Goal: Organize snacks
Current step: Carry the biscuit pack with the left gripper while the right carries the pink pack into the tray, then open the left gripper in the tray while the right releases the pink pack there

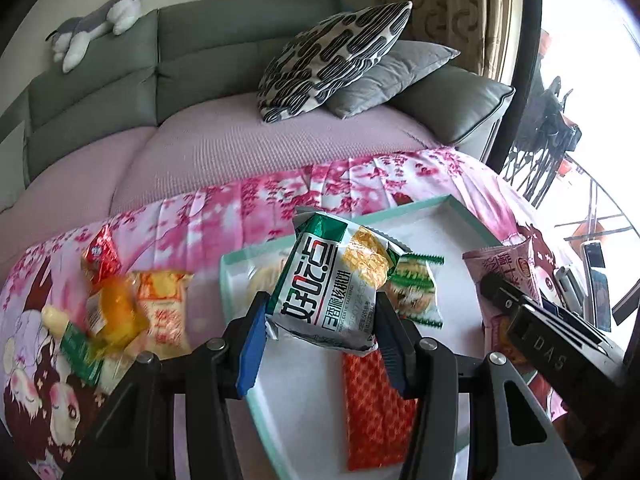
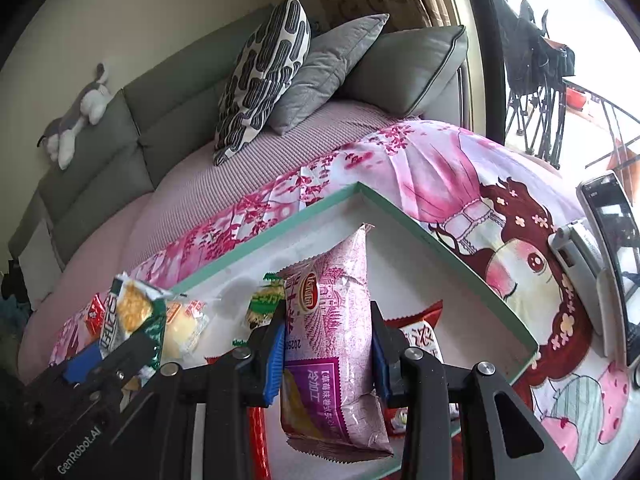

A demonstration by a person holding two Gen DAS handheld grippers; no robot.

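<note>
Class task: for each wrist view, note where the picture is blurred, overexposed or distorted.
Left wrist view: the loose snacks on the blanket are smeared, the window is blown out white, and the sofa bows from fisheye. Right wrist view: the pink packet is sharp, with the same window glare top right.

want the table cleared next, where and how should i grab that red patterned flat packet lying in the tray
The red patterned packet lies flat on the floor of the tray, so there are no sides to pinch. I would probably come from above at its near short end, lift that edge, and clamp the hand-held gripper across its thin width.
</note>
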